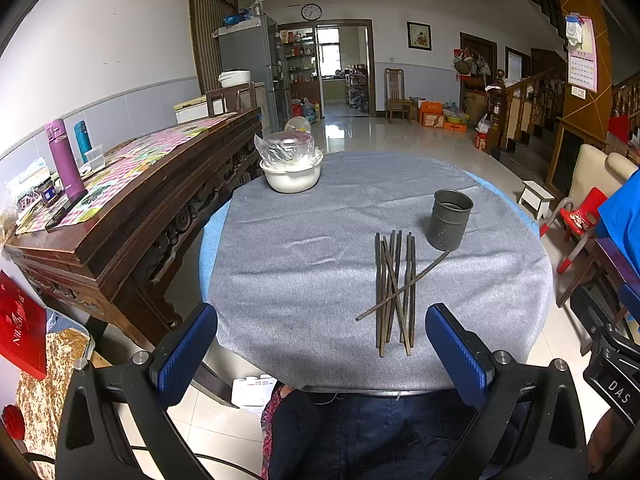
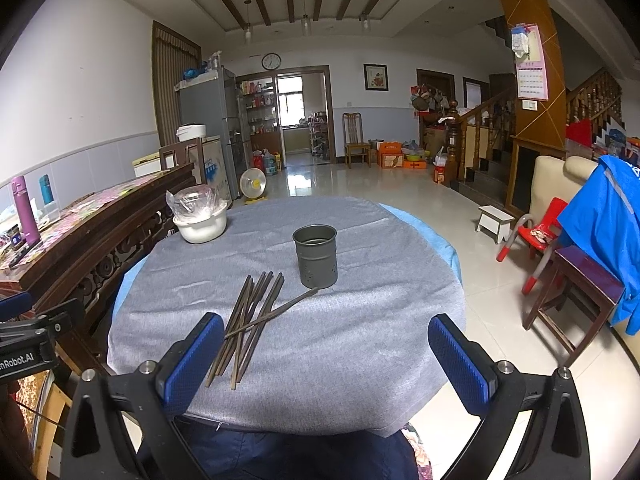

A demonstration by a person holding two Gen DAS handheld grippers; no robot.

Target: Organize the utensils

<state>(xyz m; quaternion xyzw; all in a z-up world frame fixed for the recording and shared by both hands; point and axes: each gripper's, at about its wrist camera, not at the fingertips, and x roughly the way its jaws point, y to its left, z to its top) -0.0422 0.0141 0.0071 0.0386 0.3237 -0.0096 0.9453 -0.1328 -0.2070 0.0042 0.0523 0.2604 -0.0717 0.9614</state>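
Several dark chopsticks (image 1: 394,290) lie in a loose pile on the grey cloth of the round table (image 1: 300,264), one lying crosswise over the others. A grey metal utensil cup (image 1: 449,219) stands upright just beyond them, empty as far as I can see. In the right wrist view the chopsticks (image 2: 250,322) lie left of centre and the cup (image 2: 316,255) stands behind them. My left gripper (image 1: 322,334) is open and empty, hovering at the table's near edge. My right gripper (image 2: 326,346) is open and empty, also at the near edge.
A white bowl (image 1: 291,178) with a plastic-wrapped lid stands at the table's far left. A dark wooden sideboard (image 1: 132,208) with bottles runs along the left. A red child's chair (image 2: 536,236) and a wooden stool (image 2: 576,292) stand right of the table.
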